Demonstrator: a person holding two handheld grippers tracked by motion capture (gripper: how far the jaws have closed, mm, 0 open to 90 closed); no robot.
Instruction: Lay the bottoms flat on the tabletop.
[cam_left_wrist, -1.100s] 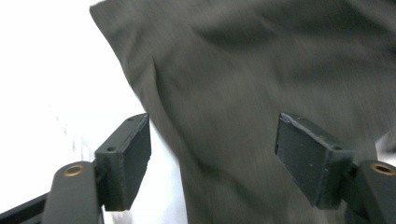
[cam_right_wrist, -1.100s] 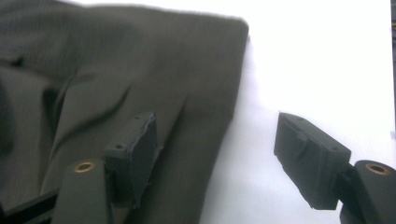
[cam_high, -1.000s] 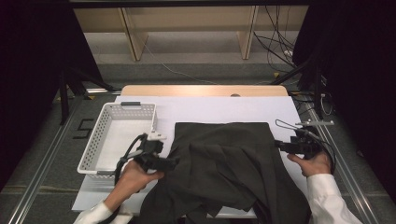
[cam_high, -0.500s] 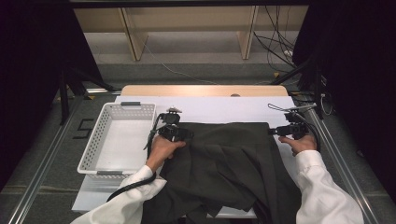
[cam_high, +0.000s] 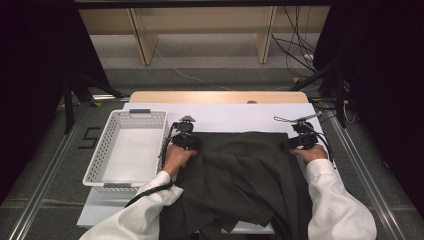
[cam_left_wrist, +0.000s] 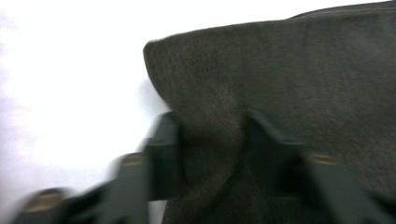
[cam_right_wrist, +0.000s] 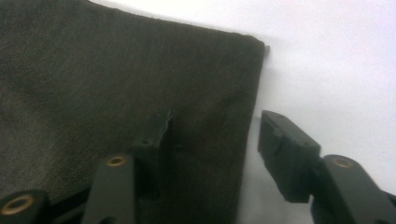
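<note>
White table surface (cam_high: 235, 117) carries all items, seen from the high view. Dark grey-green cloth (cam_high: 245, 175) lies spread across its near half, its far edge running straight from one gripper to the other and its near part rumpled, hanging over the front edge. White perforated basket (cam_high: 127, 147) stands just left of the cloth, apart from it.

Left gripper (cam_high: 184, 140) sits at the cloth's far left corner; in the left gripper view its jaws (cam_left_wrist: 210, 140) have just been closing and now pinch a raised fold of the cloth (cam_left_wrist: 280, 84) between them, beside the rounded corner.

Right gripper (cam_high: 299, 141) sits at the far right corner. In the right gripper view its jaws (cam_right_wrist: 212, 149) have also been closing; one pad rests on the cloth (cam_right_wrist: 116, 74), the other stands off the hem over bare table, so the edge lies between them ungripped.
</note>
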